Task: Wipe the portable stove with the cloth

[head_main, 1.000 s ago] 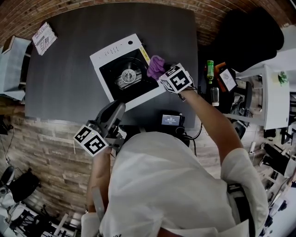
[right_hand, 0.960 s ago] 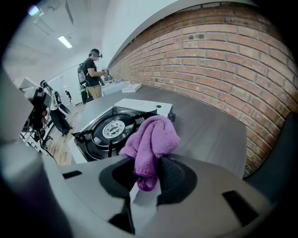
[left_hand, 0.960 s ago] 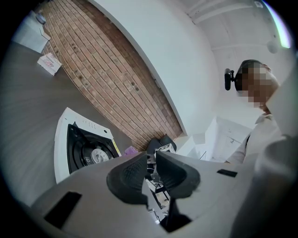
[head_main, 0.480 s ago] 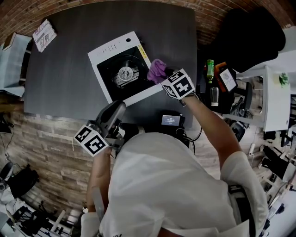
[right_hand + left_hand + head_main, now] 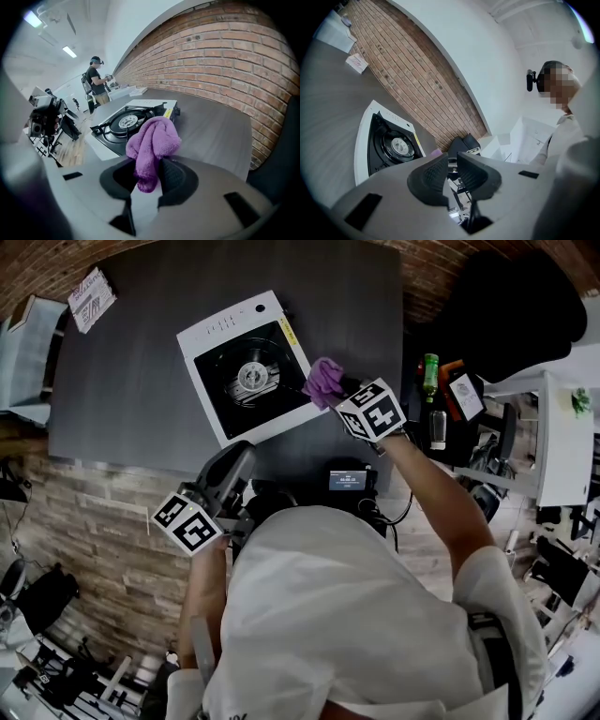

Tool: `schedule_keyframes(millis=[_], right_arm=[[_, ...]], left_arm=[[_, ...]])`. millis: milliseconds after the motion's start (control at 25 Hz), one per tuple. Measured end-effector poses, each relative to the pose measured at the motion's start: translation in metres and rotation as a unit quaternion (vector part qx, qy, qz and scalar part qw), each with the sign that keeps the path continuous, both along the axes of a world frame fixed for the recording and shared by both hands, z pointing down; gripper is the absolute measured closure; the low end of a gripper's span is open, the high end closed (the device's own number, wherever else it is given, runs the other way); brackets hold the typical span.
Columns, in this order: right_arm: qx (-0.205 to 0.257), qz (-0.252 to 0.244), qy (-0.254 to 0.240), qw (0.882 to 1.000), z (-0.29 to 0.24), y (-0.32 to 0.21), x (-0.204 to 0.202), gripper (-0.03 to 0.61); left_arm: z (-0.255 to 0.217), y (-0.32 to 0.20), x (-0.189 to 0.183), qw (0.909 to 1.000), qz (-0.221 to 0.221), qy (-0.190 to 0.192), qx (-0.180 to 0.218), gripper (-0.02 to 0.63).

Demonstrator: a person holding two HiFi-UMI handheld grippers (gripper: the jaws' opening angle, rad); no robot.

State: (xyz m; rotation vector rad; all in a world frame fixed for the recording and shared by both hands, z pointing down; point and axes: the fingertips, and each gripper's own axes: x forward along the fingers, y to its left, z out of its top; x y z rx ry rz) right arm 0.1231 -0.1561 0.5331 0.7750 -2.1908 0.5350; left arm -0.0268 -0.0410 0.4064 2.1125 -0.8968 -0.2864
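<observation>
Right gripper holds the cloth at the stove's right edge; left gripper idle, empty.

Stove (image 5: 246,367): white casing, black recessed top, round silver burner at centre, yellow label on its right rim, a row of small marks and one dark dot along its far rim. It sits skewed on a dark grey table (image 5: 122,381). Cloth (image 5: 152,140): purple, fleecy, bunched into a lump, clamped at its lower end between the jaws of the right gripper (image 5: 149,171) and standing up out of them. It lies just beside the stove's right edge; contact with the casing cannot be confirmed. Left gripper (image 5: 450,171): jaws a narrow gap apart, nothing between them, held on the near side of the stove, off the table's edge. A green bottle (image 5: 427,376) stands well to the stove's right.
</observation>
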Motion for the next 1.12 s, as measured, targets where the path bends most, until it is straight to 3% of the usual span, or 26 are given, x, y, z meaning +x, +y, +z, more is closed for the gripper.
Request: schedule_keyframes(millis=[360, 720, 960, 1120], right_arm=[[0.038, -0.012, 0.037, 0.999, -0.027, 0.035, 0.018, 0.476], [0.055, 0.016, 0.095, 0.994, -0.028, 0.048, 0.044, 0.475], [0.061, 0.017, 0.098, 0.993, -0.023, 0.014, 0.055, 0.475], [0.076, -0.016, 0.106, 0.991, -0.022, -0.020, 0.049, 0.475]], left_arm=[[-0.010, 0.013, -0.003, 0.9981, 0.055, 0.012, 0.022, 0.548], [0.023, 0.034, 0.014, 0.9944, 0.100, 0.035, -0.003, 0.548], [0.014, 0.037, 0.018, 0.9970, 0.074, 0.022, 0.005, 0.548], [0.009, 0.031, 0.027, 0.9989, 0.044, 0.017, 0.005, 0.548]])
